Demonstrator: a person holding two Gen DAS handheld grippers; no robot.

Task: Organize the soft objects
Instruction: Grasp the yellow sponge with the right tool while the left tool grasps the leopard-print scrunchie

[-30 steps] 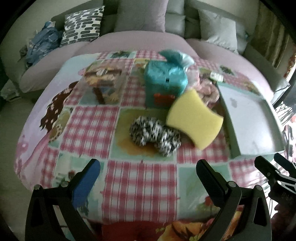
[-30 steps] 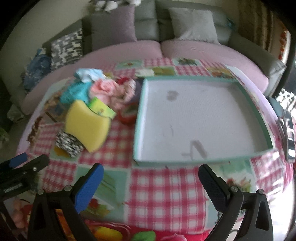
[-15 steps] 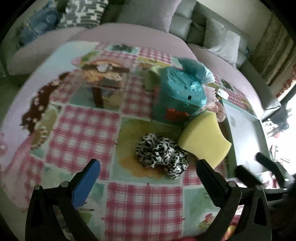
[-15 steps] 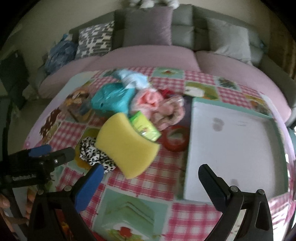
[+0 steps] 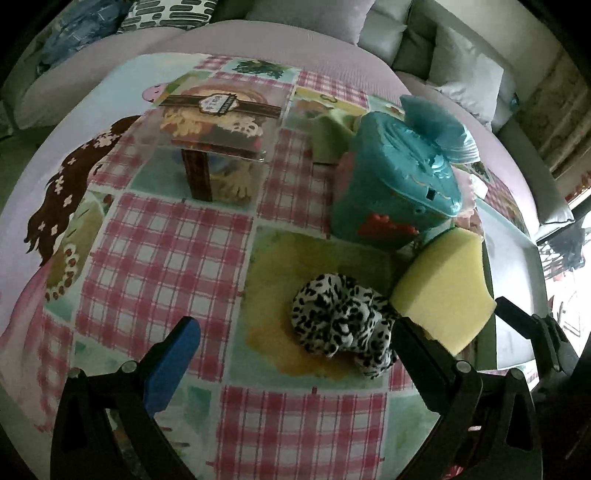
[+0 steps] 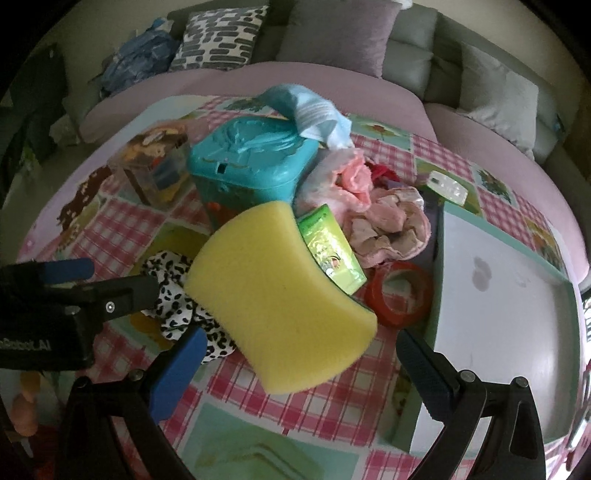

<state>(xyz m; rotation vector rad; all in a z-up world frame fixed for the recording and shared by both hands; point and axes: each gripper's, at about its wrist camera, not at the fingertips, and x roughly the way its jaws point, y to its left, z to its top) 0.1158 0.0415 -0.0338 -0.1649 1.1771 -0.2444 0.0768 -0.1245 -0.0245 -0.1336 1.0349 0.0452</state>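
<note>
A yellow sponge [image 6: 280,306] leans tilted on a leopard-print scrunchie [image 5: 343,321] and a green packet [image 6: 328,251], on the checked cloth. The sponge also shows in the left wrist view [image 5: 443,295]. Pink cloths [image 6: 380,221] and a light-blue cloth [image 6: 314,110] lie behind it. My left gripper [image 5: 295,358] is open and empty, just in front of the scrunchie. My right gripper [image 6: 299,362] is open and empty, its fingers either side of the sponge's near edge, apart from it. The left gripper shows in the right wrist view [image 6: 92,280].
A white tray with a teal rim [image 6: 439,295] lies at the right. A teal lidded box [image 6: 251,162], a clear box with a brown ribbon [image 5: 218,147] and a red ring [image 6: 399,295] stand among the pile. A sofa with cushions [image 6: 332,33] is behind.
Both grippers have moved forward and to the left, closer to the sponge and scrunchie. The right view has swung from the tray to the pile. Both stay open.
</note>
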